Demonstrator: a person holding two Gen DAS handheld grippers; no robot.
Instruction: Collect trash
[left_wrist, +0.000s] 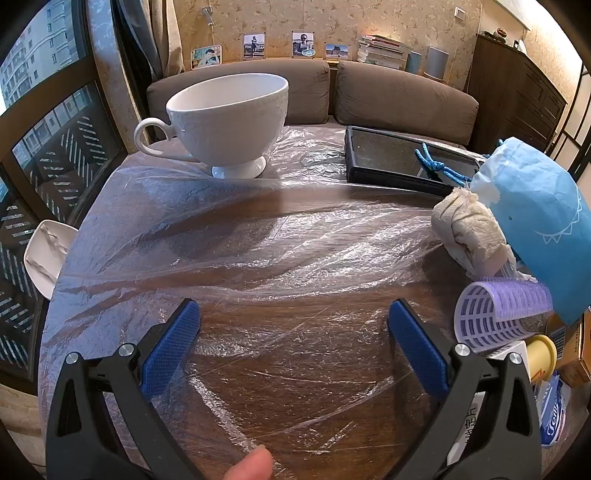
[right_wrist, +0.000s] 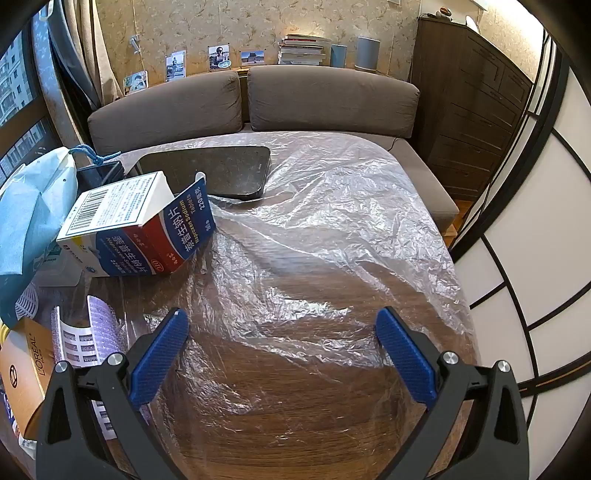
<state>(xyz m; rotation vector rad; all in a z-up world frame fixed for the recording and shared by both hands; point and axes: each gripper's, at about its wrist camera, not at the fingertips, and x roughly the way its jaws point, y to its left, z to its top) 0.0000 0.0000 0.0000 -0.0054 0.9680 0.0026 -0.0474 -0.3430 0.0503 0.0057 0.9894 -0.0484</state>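
Observation:
A crumpled paper wad (left_wrist: 469, 232) lies at the right of the plastic-covered wooden table (left_wrist: 295, 240), against a light blue paper bag (left_wrist: 535, 221). A purple hair roller (left_wrist: 498, 314) lies in front of them. My left gripper (left_wrist: 293, 321) is open and empty above the table's middle. In the right wrist view an opened medicine box (right_wrist: 136, 229) lies on its side at the left, beside the blue bag (right_wrist: 29, 214) and a roller (right_wrist: 103, 325). My right gripper (right_wrist: 282, 328) is open and empty above the clear plastic sheet (right_wrist: 332, 221).
A white teacup (left_wrist: 229, 122) stands at the table's far left. A black tray (left_wrist: 399, 158) lies at the back; a dark slab (right_wrist: 214, 170) shows in the right wrist view. A L'Oreal box (right_wrist: 26, 362) and a tissue pack (left_wrist: 554, 413) lie nearby. A brown sofa (right_wrist: 295, 99) is behind.

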